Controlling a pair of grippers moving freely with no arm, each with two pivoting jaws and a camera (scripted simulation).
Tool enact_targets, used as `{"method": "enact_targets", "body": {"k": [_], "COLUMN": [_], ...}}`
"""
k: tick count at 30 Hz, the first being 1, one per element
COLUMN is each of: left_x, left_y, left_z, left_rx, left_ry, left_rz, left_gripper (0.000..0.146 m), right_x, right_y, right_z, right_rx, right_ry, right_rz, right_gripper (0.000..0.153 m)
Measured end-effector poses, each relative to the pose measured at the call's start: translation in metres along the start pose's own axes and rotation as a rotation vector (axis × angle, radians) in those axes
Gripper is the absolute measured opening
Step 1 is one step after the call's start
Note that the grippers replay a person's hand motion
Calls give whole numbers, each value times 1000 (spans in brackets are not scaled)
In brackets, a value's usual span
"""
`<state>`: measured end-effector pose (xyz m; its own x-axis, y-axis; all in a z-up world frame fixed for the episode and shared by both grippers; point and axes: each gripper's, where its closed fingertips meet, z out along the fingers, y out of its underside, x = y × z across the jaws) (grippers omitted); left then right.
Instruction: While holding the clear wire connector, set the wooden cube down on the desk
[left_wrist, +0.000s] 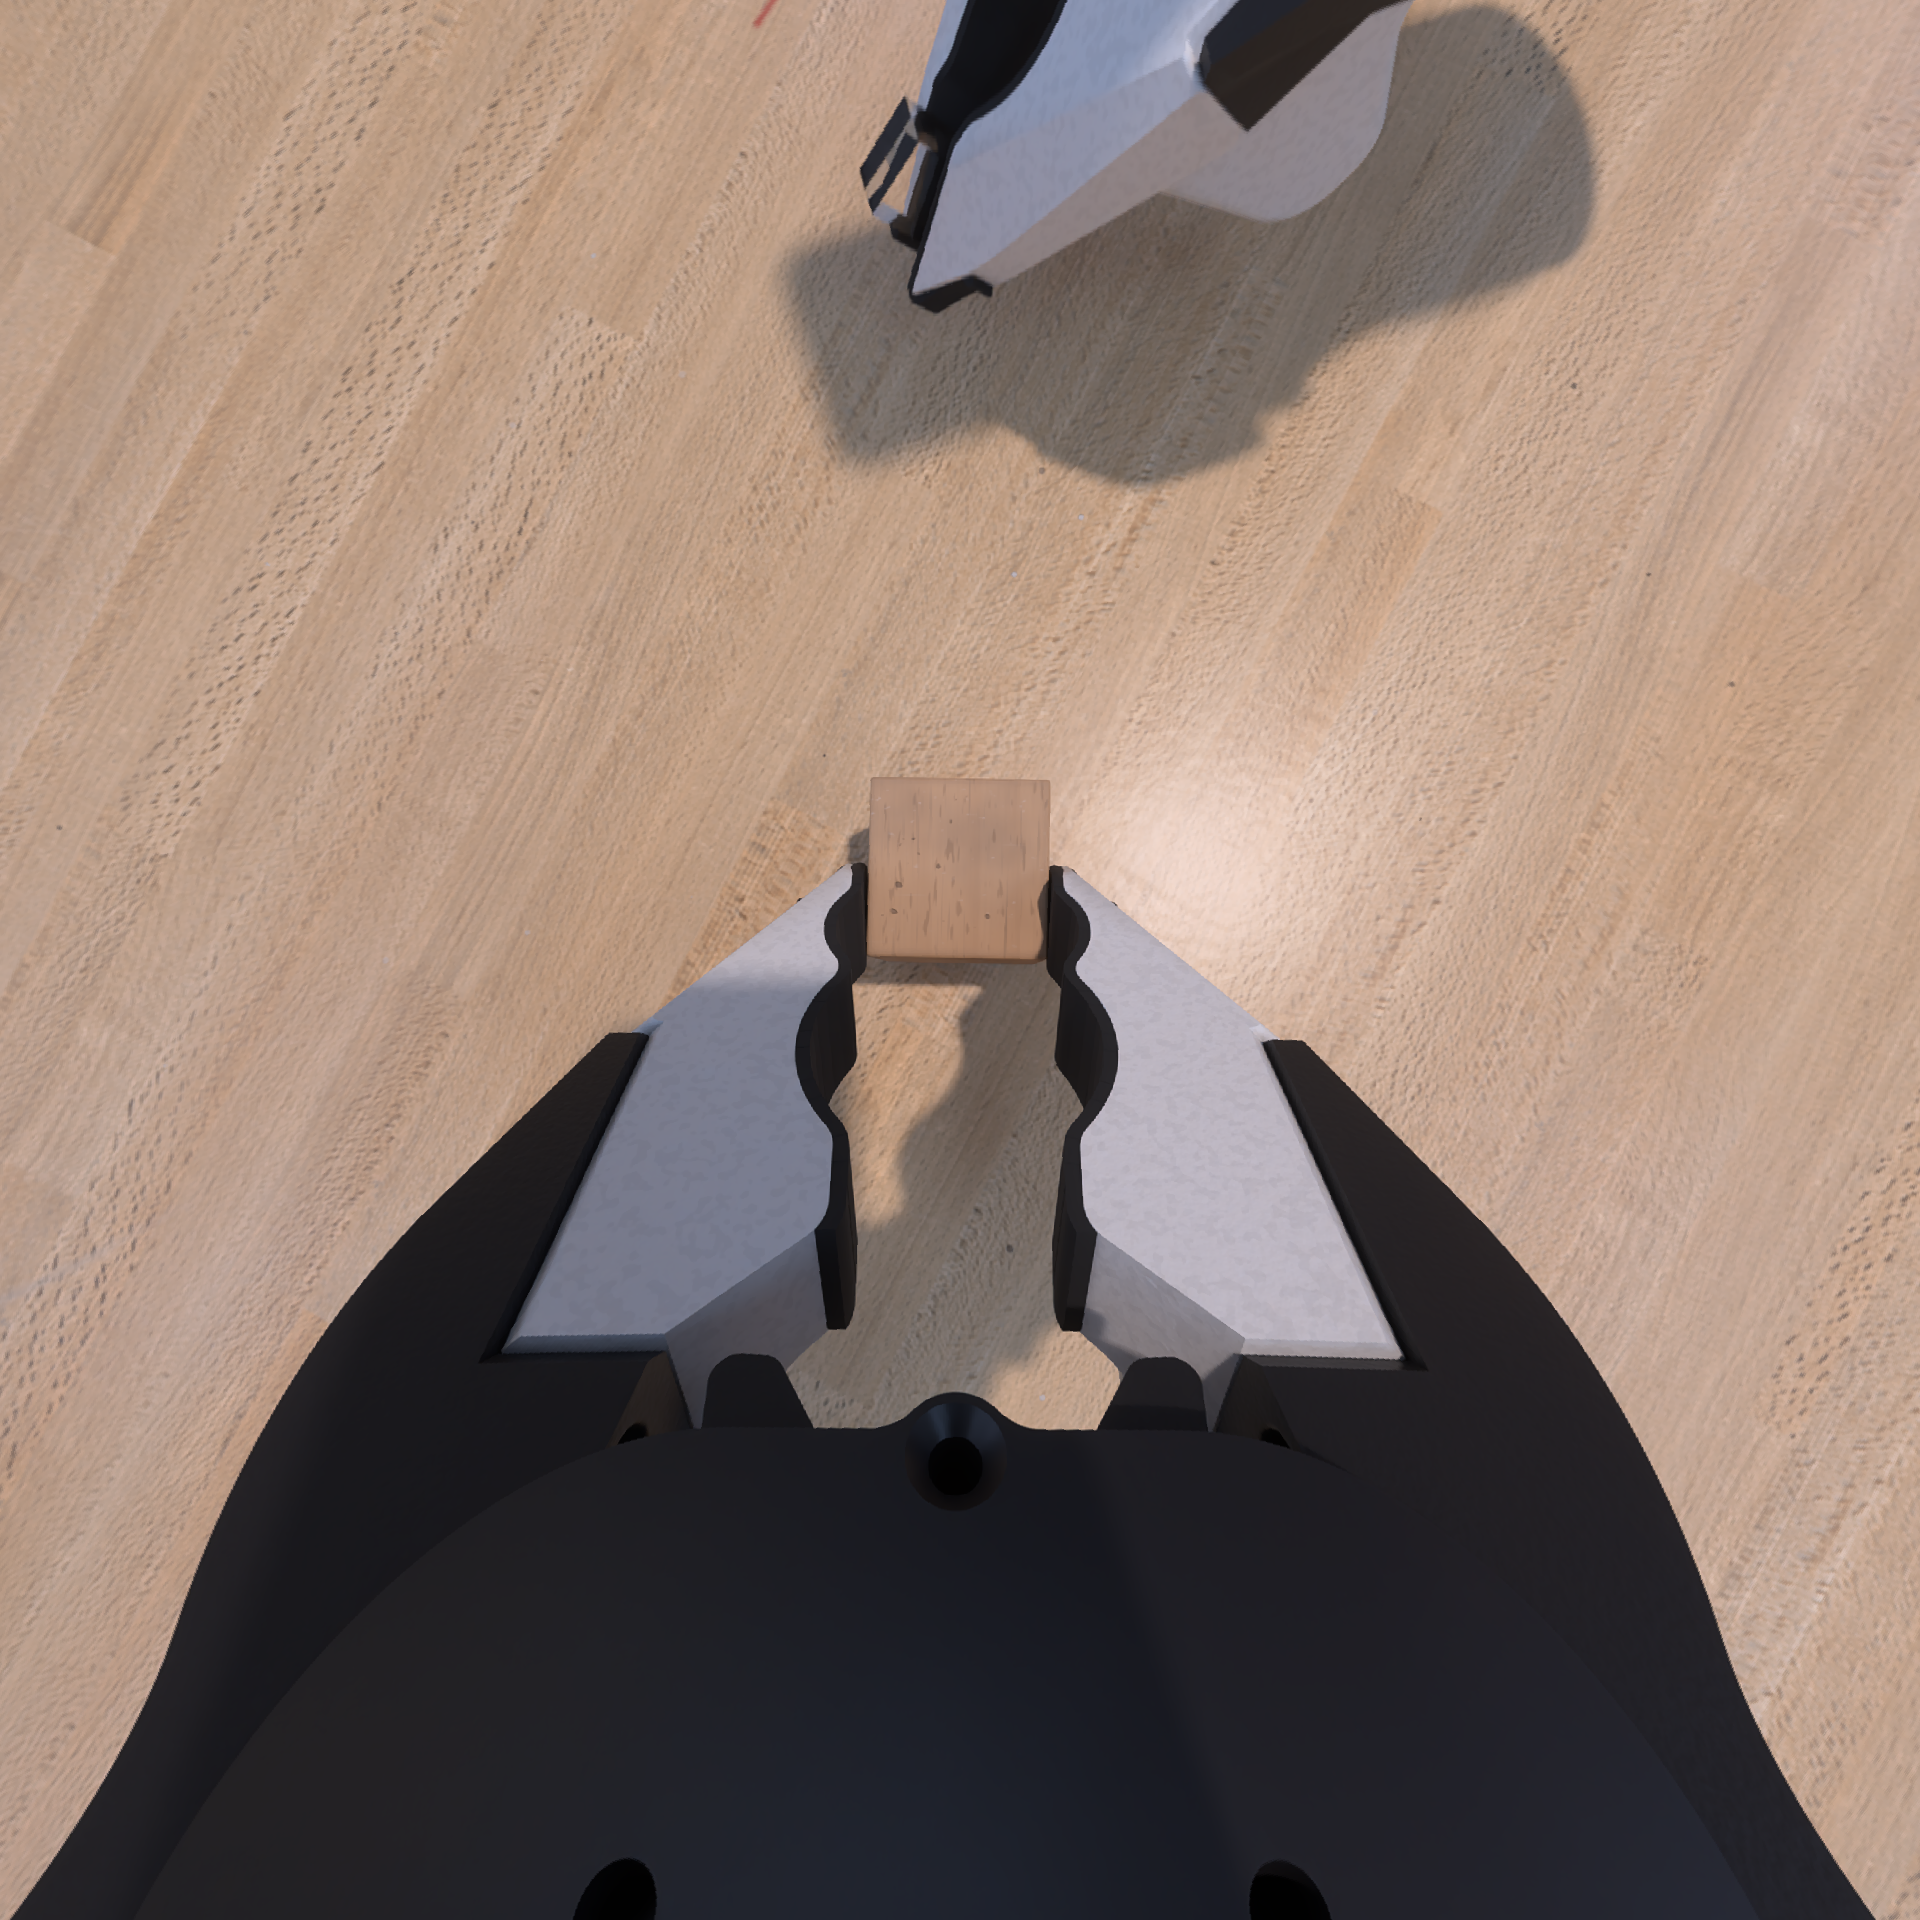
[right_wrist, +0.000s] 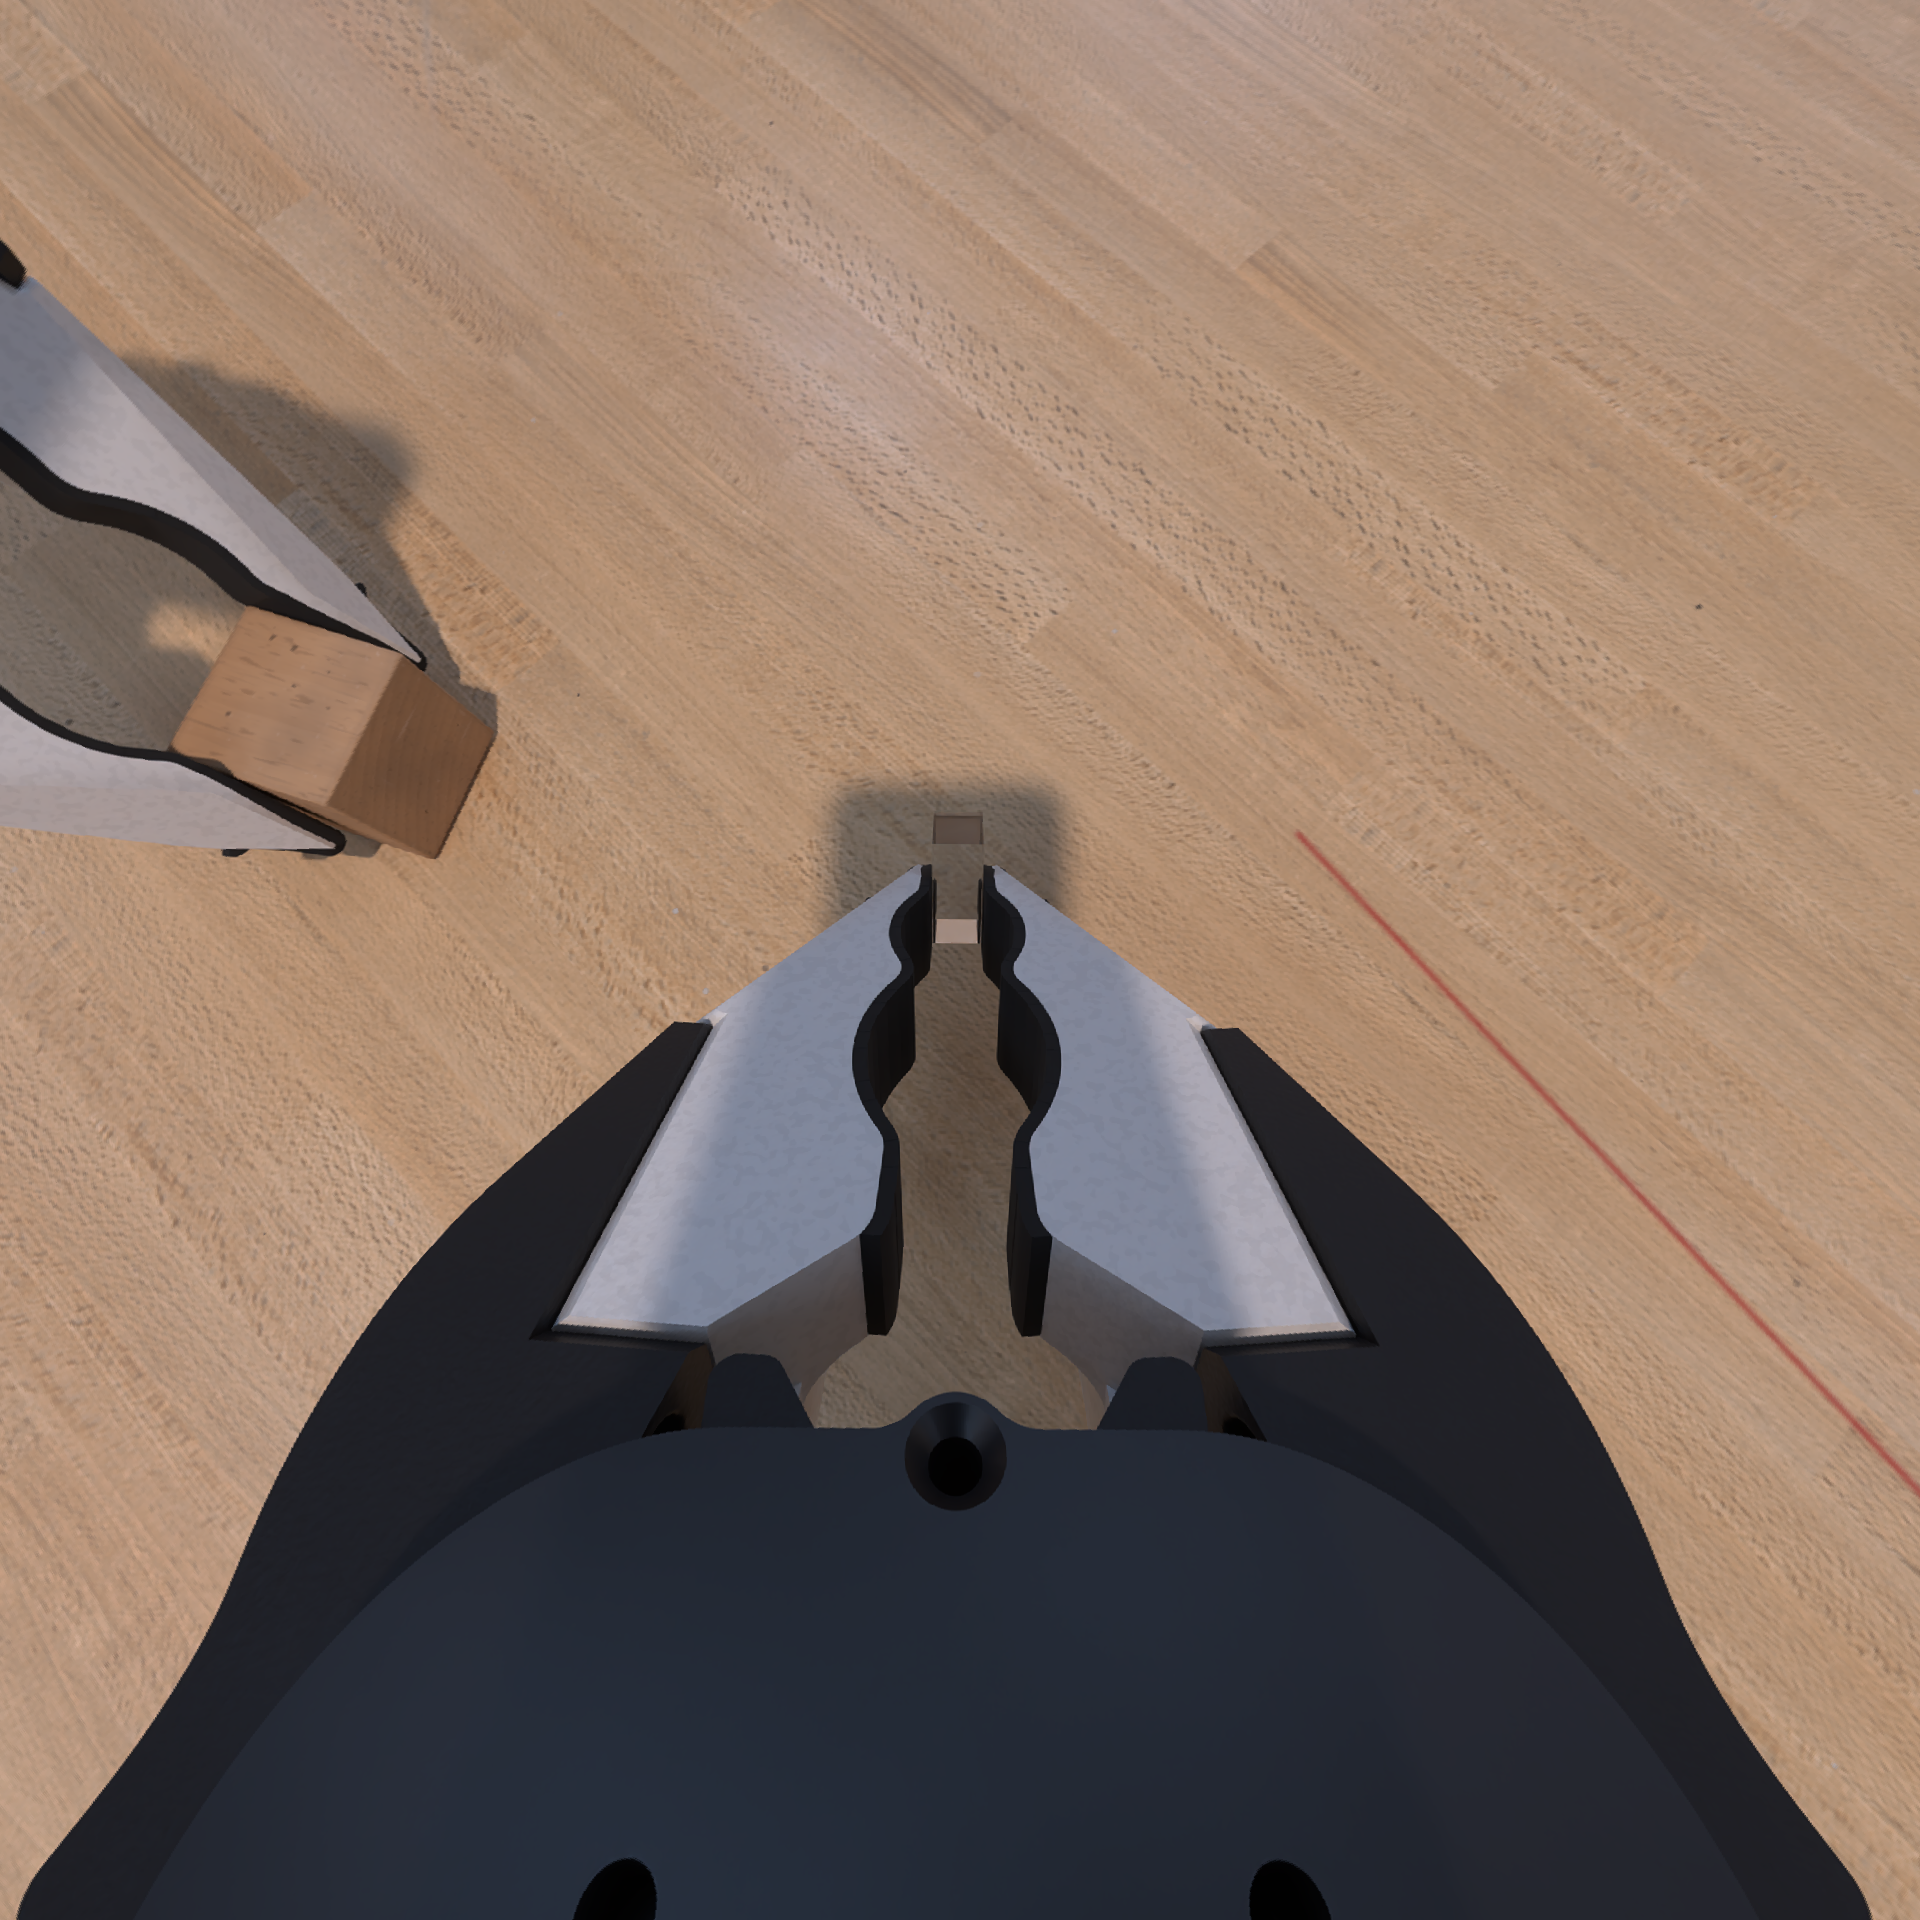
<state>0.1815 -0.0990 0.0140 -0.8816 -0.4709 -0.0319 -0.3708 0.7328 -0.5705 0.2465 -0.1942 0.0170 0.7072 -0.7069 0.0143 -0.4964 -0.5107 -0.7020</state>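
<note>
The wooden cube (left_wrist: 956, 868) sits between the fingertips of my left gripper (left_wrist: 956, 894), which is shut on it. In the right wrist view the cube (right_wrist: 332, 727) is tilted and very low over the wooden desk (right_wrist: 1143, 416); I cannot tell if it touches. My right gripper (right_wrist: 957, 883) is shut on the small clear wire connector (right_wrist: 957, 831) and holds it above the desk. The right gripper also shows at the top of the left wrist view (left_wrist: 904, 182), apart from the cube.
A thin red line (right_wrist: 1610, 1174) runs across the desk to the right of my right gripper. The left gripper's fingers (right_wrist: 125, 468) come in from the left edge of the right wrist view.
</note>
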Motion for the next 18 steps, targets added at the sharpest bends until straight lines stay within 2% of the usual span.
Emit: {"method": "enact_targets", "body": {"k": [3, 6, 8, 10, 14, 18], "left_x": [-4, -5, -2, 13, 39, 37], "left_y": [0, -7, -16, -29, -44, -41], "left_z": [-2, -5, -7, -6, 1, 4], "left_rx": [-9, 0, 15, 60, 132, 128], "left_ry": [-51, -119, -194, -203, -172, -175], "left_rz": [5, 13, 28, 52, 84, 79], "left_gripper": [34, 57, 65, 75, 78, 82], "right_x": [3, 4, 5, 6, 10, 10], "right_y": [-1, 1, 3, 4, 5, 5], "right_z": [-2, -1, 0, 0, -1, -1], "right_rx": [3, -6, -3, -2, -3, -10], "right_ry": [6, 6, 2, 1, 3, 3], "right_rz": [1, -7, -2, 4, 5, -1], "right_gripper": [8, 8, 8, 8, 8, 8]}}
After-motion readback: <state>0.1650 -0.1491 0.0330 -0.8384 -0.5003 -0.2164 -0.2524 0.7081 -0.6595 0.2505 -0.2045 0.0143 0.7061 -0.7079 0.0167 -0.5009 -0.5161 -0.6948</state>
